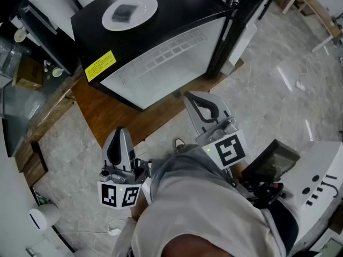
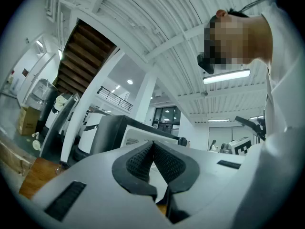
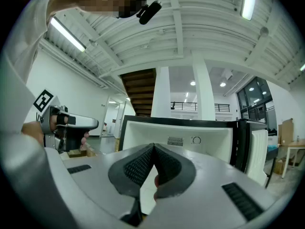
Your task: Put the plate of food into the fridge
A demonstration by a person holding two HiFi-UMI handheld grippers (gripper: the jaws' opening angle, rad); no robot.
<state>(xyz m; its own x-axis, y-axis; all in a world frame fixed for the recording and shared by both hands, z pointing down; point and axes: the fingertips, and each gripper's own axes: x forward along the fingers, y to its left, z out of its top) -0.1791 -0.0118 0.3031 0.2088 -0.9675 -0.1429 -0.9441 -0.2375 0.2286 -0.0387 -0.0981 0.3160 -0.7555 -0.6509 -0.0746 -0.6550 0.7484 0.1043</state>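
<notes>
A white plate [image 1: 129, 10] with a dark piece of food lies on top of the black mini fridge [image 1: 91, 20]. The fridge's door [image 1: 244, 28] stands open at the right, and its white inside [image 1: 166, 60] faces me. My left gripper [image 1: 121, 133] is held low in front of the fridge, shut, with nothing in it. My right gripper [image 1: 189, 96] is nearer the fridge's opening, also shut and empty. In the left gripper view the pads [image 2: 143, 159] meet, with the fridge [image 2: 138, 132] beyond them. The right gripper view shows closed pads [image 3: 140, 163] before the fridge's white inside [image 3: 190, 137], and the left gripper [image 3: 66, 123] off to the left.
The fridge stands on a low wooden platform [image 1: 110, 111] over a marble floor [image 1: 268, 84]. A cardboard box [image 1: 27, 71] and clutter sit at the left. A white machine [image 1: 316, 189] is close at my right. The person's torso [image 1: 209, 213] fills the lower middle.
</notes>
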